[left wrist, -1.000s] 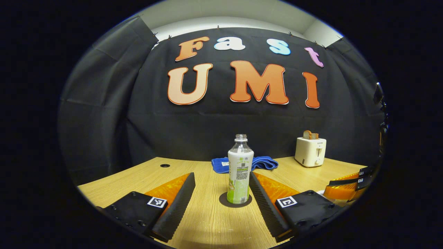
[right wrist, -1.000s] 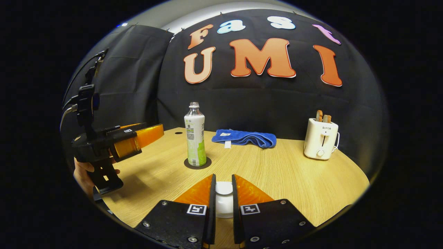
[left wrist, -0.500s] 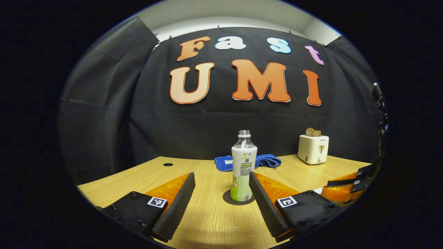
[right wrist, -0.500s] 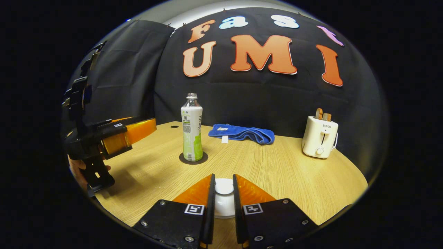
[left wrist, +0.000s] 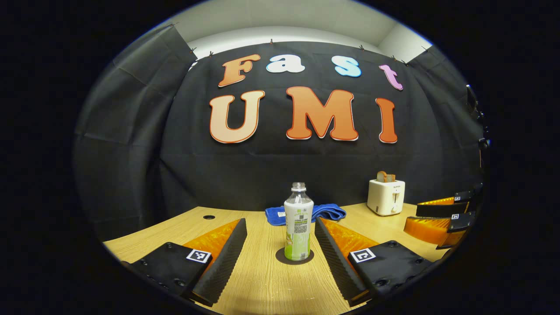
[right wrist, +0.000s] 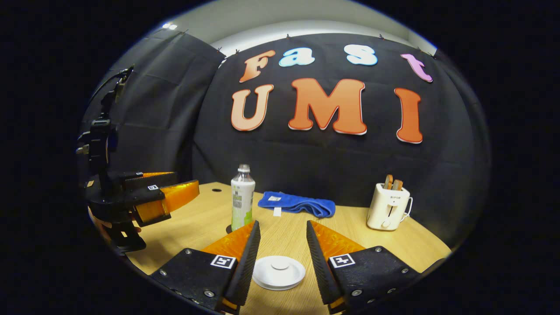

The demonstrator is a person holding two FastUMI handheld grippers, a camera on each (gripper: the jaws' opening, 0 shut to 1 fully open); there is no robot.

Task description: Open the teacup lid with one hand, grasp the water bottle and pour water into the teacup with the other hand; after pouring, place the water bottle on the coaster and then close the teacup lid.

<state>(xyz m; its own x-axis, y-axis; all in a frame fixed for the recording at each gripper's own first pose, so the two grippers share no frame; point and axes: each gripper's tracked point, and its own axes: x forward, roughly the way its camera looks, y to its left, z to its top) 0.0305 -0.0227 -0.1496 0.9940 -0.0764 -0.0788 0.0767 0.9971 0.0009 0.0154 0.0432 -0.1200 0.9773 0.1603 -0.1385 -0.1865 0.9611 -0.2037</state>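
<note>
A water bottle with a white and green label and no cap stands upright on a dark round coaster. My left gripper is open and sits back from the bottle, one finger to each side of it, touching nothing. In the right gripper view a white round teacup lid with a small knob lies low between the open fingers of my right gripper, which is raised above it. The cup's body under the lid is hidden. The bottle stands beyond, to the left.
A cream toaster with bread in it stands at the back right of the wooden table. A folded blue cloth lies behind the bottle. The left gripper, held by a hand, hovers at the table's left side.
My right gripper has opened, let go of the lid's knob and lifted away from it. My left gripper, still open, has drawn back a little from the bottle.
</note>
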